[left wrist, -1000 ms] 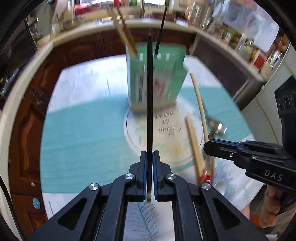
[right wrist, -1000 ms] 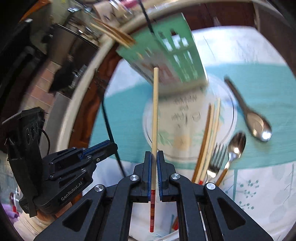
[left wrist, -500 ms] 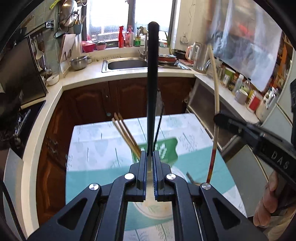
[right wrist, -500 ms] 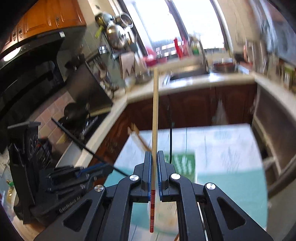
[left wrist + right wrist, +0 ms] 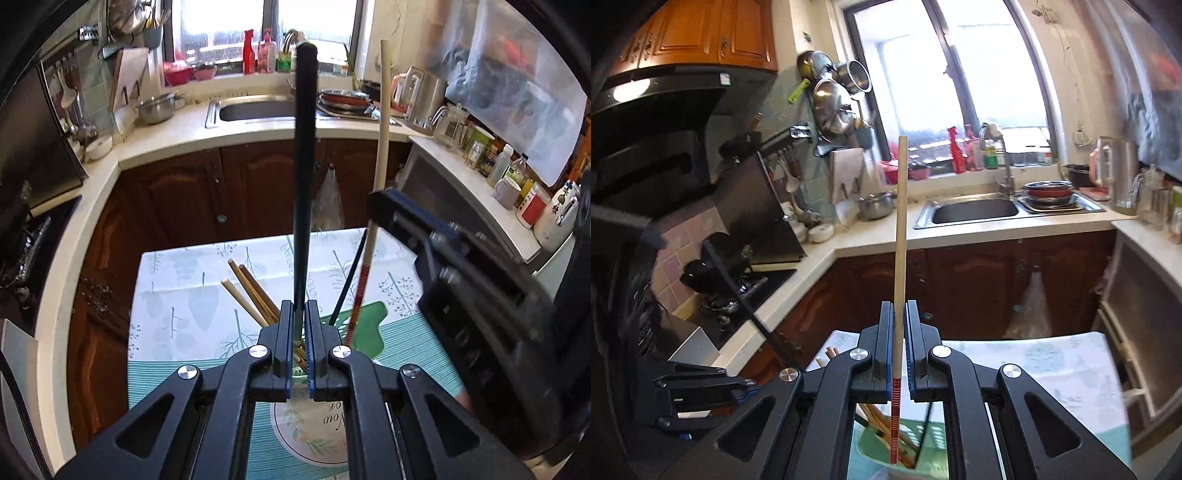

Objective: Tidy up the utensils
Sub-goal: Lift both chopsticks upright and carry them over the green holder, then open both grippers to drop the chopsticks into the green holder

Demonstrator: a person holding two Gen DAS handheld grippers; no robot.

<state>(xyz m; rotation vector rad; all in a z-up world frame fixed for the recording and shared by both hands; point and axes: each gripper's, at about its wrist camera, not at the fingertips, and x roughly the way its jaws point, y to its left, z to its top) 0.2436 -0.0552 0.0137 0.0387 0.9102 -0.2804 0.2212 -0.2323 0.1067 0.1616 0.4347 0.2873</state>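
My left gripper (image 5: 296,325) is shut on a black chopstick (image 5: 305,166) held upright over the green utensil holder (image 5: 364,330). My right gripper (image 5: 898,332) is shut on a pale wooden chopstick (image 5: 900,229) with a red-striped end (image 5: 894,421) that points down into the green holder (image 5: 934,443). Several wooden chopsticks (image 5: 251,291) and a black one (image 5: 347,284) stand in the holder. The right gripper shows in the left wrist view (image 5: 380,206), beside the left one. The left gripper shows in the right wrist view (image 5: 738,387), low on the left.
The holder stands on a round printed mat (image 5: 314,435) on a table with a leaf-pattern cloth (image 5: 177,295). Behind it are dark wood cabinets (image 5: 240,192), a counter with a sink (image 5: 255,109), a stove (image 5: 738,291) at the left, and jars (image 5: 509,177) at the right.
Both grippers tilted up from looking down at the table to level, standing their chopsticks upright, and moved over the holder. The right gripper came closer to the left one.
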